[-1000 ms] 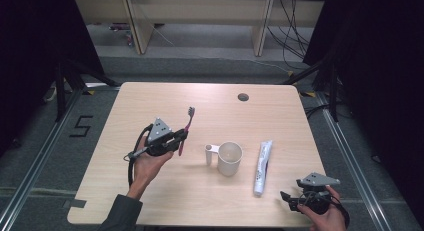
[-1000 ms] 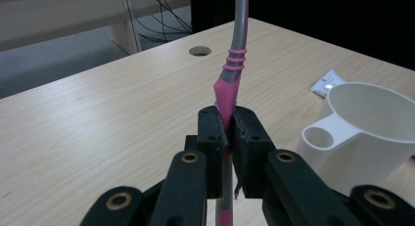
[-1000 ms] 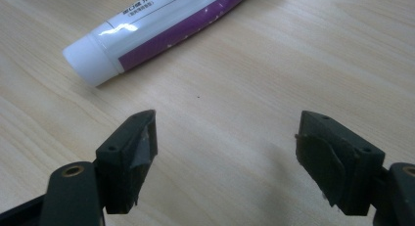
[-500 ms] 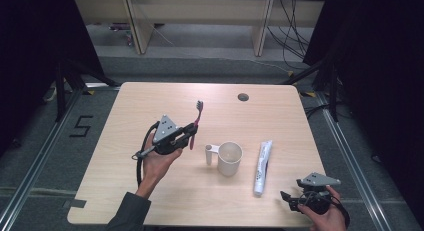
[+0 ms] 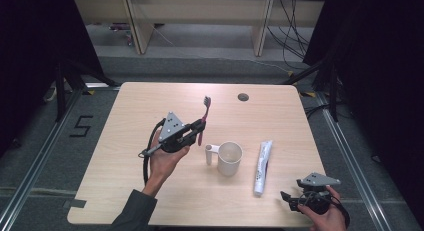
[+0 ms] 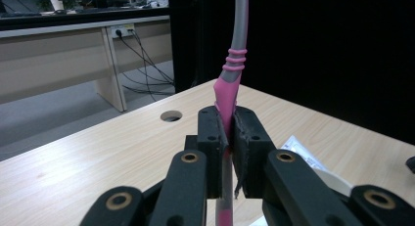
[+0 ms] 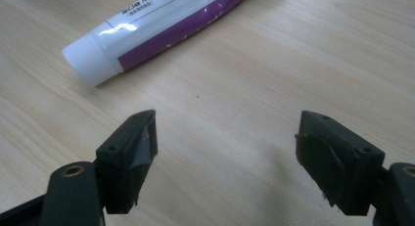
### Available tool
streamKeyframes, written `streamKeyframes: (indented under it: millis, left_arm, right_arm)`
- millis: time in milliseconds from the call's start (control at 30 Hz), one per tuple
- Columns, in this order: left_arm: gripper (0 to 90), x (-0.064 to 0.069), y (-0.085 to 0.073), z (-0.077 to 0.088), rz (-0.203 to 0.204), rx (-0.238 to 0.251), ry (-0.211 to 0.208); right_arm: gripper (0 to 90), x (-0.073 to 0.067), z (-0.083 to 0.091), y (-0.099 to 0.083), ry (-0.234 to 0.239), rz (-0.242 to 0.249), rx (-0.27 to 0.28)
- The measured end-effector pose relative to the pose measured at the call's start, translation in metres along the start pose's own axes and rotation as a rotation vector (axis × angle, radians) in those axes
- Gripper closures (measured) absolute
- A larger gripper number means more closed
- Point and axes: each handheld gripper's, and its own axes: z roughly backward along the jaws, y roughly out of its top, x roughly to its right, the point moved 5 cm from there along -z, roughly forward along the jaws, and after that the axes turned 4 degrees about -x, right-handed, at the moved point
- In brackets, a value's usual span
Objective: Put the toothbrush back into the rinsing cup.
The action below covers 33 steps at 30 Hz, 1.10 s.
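High view: the left tool (image 5: 199, 128), at the middle of the frame, is clamped on a pink toothbrush (image 5: 203, 116) held above the counter (image 5: 130, 111), bristles pointing to the top of the frame. A white mug (image 5: 229, 158) stands just right of it, a toothpaste tube (image 5: 262, 166) farther right. At lower right, the right tool (image 5: 287, 198) rests with jaws apart, gripping nothing.

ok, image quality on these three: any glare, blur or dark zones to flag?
High view: table evenly lit, surroundings near black, toothbrush thin but legible. Left gripper view: toothbrush handle sharp in the shut jaws of the left gripper, desks behind soft, right background black. Right gripper view: glare streak on the toothpaste tube, open jaws of the right gripper slightly soft.
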Motion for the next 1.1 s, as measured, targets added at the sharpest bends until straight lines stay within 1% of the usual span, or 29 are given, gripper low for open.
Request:
streamKeyframes:
  millis: [33, 67, 100, 133, 167, 200, 233, 267, 333, 367, 433, 467, 500, 533, 600, 633, 667, 700, 733, 767, 867, 900, 933, 967, 1000, 1067, 1100]
  left_arm:
    - [82.6, 0.001, 0.001, -0.001, -0.008, -0.003, -0.003]
    - [82.6, 0.002, 0.001, -0.001, -0.016, 0.003, 0.004]
    - [82.6, 0.003, 0.002, -0.002, -0.017, 0.007, 0.002]
    - [82.6, 0.004, 0.002, -0.003, 0.003, 0.011, -0.009]
    - [82.6, 0.004, 0.002, -0.004, 0.008, 0.014, -0.008]
    - [82.6, 0.005, 0.002, -0.005, 0.007, 0.016, -0.007]
    - [82.6, 0.006, 0.002, -0.006, 0.008, 0.016, -0.009]
    - [82.6, 0.007, 0.002, -0.007, 0.004, 0.012, -0.011]
    - [82.6, 0.008, 0.001, -0.008, 0.008, 0.011, -0.014]
    - [82.6, 0.009, 0.001, -0.009, 0.008, 0.011, -0.018]
    - [82.6, 0.011, 0.000, -0.011, 0.004, 0.011, -0.024]
    - [82.6, 0.012, 0.000, -0.011, 0.005, 0.011, -0.026]
    - [82.6, 0.013, 0.000, -0.012, 0.005, 0.013, -0.024]
    - [82.6, 0.014, -0.001, -0.013, 0.010, 0.012, -0.029]
    - [82.5, 0.014, -0.002, -0.014, 0.010, 0.007, -0.030]
    - [82.5, 0.016, -0.003, -0.016, 0.004, 0.003, -0.033]
    - [82.5, 0.016, -0.004, -0.016, 0.001, 0.001, -0.032]
    - [82.5, 0.016, -0.005, -0.017, 0.003, 0.001, -0.033]
    - [82.5, 0.016, -0.007, -0.017, 0.008, -0.003, -0.034]
    - [82.5, 0.016, -0.008, -0.018, 0.010, -0.001, -0.032]
    - [82.5, 0.016, -0.011, -0.020, 0.005, -0.006, -0.035]
    - [82.5, 0.016, -0.014, -0.020, 0.011, -0.014, -0.036]
    - [82.5, 0.016, -0.014, -0.020, 0.011, -0.014, -0.036]
    - [82.5, 0.016, -0.015, -0.020, 0.010, -0.020, -0.032]
    - [82.5, 0.015, -0.017, -0.020, 0.015, -0.018, -0.034]
    - [82.5, 0.015, -0.020, -0.021, 0.014, -0.022, -0.035]
    - [82.5, 0.015, -0.021, -0.021, 0.019, -0.022, -0.036]
  right_arm:
    - [24.3, -0.001, 0.000, 0.000, 0.004, -0.006, 0.002]
    - [24.3, -0.002, 0.000, 0.000, 0.010, -0.024, -0.001]
    - [24.2, 0.001, 0.000, 0.000, -0.004, 0.011, 0.000]
    - [24.3, -0.001, 0.000, 0.000, 0.005, -0.006, -0.004]
    - [24.2, 0.002, 0.000, 0.000, -0.004, 0.021, 0.001]
    - [24.2, -0.001, 0.001, 0.000, 0.006, -0.010, -0.005]
    - [24.2, 0.000, 0.000, 0.000, 0.007, -0.003, 0.002]
    - [24.3, 0.002, 0.000, 0.000, -0.005, 0.019, 0.007]
    - [24.3, 0.002, 0.000, 0.000, 0.000, 0.014, 0.001]
    - [24.3, 0.002, -0.001, 0.001, 0.000, 0.019, 0.014]
    - [24.3, 0.003, 0.000, 0.001, -0.006, 0.029, 0.009]
    - [24.3, 0.003, -0.001, 0.001, -0.002, 0.033, 0.016]
    - [24.3, 0.003, 0.000, 0.001, -0.006, 0.032, 0.007]
    - [24.3, 0.002, 0.000, 0.000, -0.003, 0.015, -0.001]
    - [24.3, 0.002, 0.000, 0.000, -0.004, 0.022, 0.008]
    - [24.3, 0.003, 0.000, 0.001, -0.005, 0.033, 0.012]
    - [24.3, 0.003, 0.000, 0.001, -0.003, 0.033, 0.015]
    - [24.3, 0.001, 0.000, 0.001, 0.006, 0.013, -0.001]
    - [24.2, 0.002, -0.001, 0.001, 0.000, 0.028, 0.013]
    - [24.3, 0.003, 0.000, 0.001, -0.007, 0.034, 0.012]
    - [24.3, 0.003, 0.000, 0.001, -0.006, 0.033, 0.013]
    - [24.3, 0.001, 0.000, 0.001, 0.007, 0.014, 0.000]
    - [24.3, 0.003, -0.001, 0.001, -0.002, 0.034, 0.018]
    - [24.3, 0.003, -0.001, 0.001, -0.002, 0.034, 0.018]
    - [24.2, 0.003, 0.000, 0.001, -0.005, 0.032, 0.012]
    - [24.2, 0.001, 0.000, 0.001, 0.006, 0.014, 0.000]
    - [24.2, 0.002, 0.001, 0.000, -0.001, 0.015, -0.005]
